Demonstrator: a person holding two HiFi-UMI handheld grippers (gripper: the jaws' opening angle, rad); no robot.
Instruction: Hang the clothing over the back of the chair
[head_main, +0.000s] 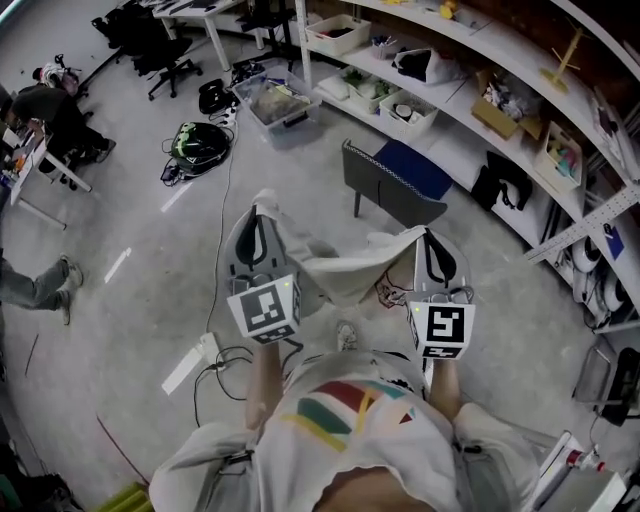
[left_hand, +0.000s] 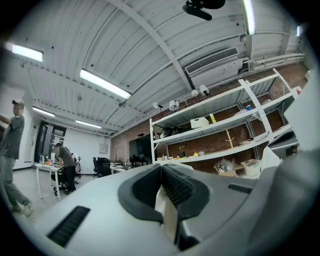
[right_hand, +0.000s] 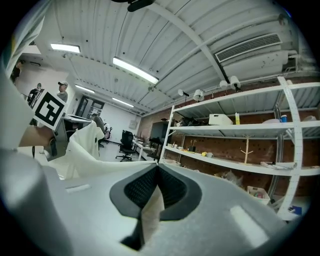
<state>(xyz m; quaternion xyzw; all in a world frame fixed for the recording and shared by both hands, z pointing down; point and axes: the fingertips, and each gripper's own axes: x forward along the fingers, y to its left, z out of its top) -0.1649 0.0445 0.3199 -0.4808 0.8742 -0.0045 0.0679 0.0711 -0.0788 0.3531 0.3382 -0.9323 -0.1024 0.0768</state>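
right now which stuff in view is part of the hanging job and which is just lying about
Part of the job: white garment, clamped in left claw and right claw; grey chair with blue seat.
Just lying about: black-and-green bag, clear bin, power strip, shelf boxes.

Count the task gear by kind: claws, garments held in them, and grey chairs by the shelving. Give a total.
Claws: 2 (left claw, right claw, each shut on the garment)
White garment: 1
Grey chair: 1
Total: 4
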